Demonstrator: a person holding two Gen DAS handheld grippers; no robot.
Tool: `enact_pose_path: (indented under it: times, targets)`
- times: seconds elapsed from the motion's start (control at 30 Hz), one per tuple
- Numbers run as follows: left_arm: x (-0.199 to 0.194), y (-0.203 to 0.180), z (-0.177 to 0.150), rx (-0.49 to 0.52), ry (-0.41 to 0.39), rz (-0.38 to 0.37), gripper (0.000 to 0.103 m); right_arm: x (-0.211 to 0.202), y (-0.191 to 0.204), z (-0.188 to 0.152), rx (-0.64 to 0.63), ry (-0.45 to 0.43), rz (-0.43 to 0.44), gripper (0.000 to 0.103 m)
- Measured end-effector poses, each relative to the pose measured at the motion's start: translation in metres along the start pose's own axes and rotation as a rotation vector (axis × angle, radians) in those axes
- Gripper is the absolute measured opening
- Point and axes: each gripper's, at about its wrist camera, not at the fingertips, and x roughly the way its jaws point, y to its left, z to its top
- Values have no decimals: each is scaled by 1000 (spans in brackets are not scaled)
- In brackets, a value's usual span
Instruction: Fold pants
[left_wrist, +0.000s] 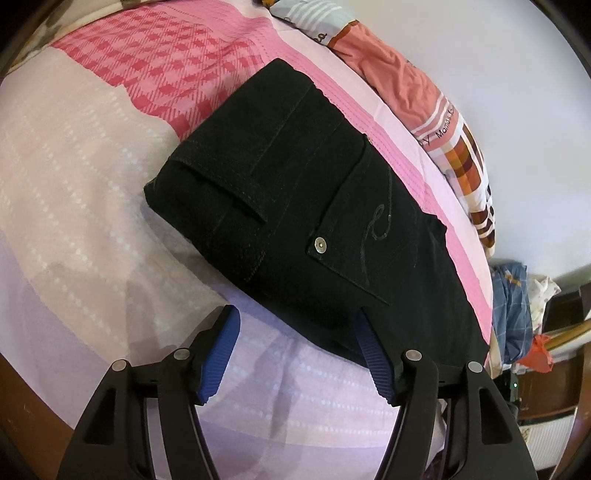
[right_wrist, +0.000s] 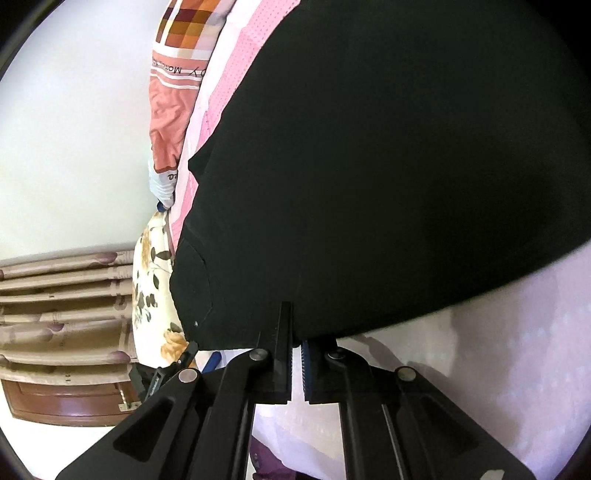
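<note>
The pants (left_wrist: 306, 206) lie folded compact on the bed (left_wrist: 74, 206). The left hand-held gripper (left_wrist: 295, 332) hangs spread beside them; the right hand-held gripper (right_wrist: 297, 334) pinches their edge. Folding looks nearly finished; next comes letting go.

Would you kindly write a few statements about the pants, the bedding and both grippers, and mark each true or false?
1. The black pants lie folded into a compact bundle on the pink bedsheet. True.
2. The left gripper is clamped on the pants. False: its jaws stand wide apart, holding nothing.
3. The right gripper is closed at the edge of the pants. True.
4. A metal rivet shows on a back pocket. True.
5. The pants are light blue. False: they are black.
6. The sheet is plain white. False: it is pink with a checked band.
</note>
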Motion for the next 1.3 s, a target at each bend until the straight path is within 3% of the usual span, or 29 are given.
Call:
enact_pose_path:
  times: [0.1, 0.2, 0.37, 0.5, 0.57, 0.67, 0.8, 0.93, 1.1, 1.13, 1.3]
  targets:
    - [0, 0, 1, 17, 1, 6, 67, 0, -2, 3, 19, 14, 40, 9]
    - [0, 0, 1, 16, -2, 4, 68, -9, -14, 3, 105, 5, 130, 20]
    - [-1, 1, 4, 14, -7, 4, 70, -71, -49, 11, 191, -183, 194, 30]
    - [-3, 7, 6, -7, -16, -7, 70, -122, -92, 13, 279, -332, 198, 30]
    - [-4, 7, 6, -5, -19, -4, 70, -132, -103, 16, 288, -346, 205, 20]
    - [-3, 6, 5, 2, -19, 6, 70, -134, -99, 17, 234, -347, 117, 6]
    - [-5, 8, 6, -9, -19, 12, 71, -140, -94, 14, 161, -349, 20, 3]
    - [-3, 8, 9, -16, -22, 11, 71, -136, -101, 15, 176, -343, 59, 3]
    - [-4, 8, 10, -10, -22, 23, 71, -161, -132, 15, 328, -448, 246, 24]
    - [-4, 9, 11, -9, -21, 23, 71, -171, -135, 16, 333, -478, 248, 29]
    - [-3, 9, 11, -9, -21, 32, 71, -230, -164, 26, 361, -621, 201, 30]
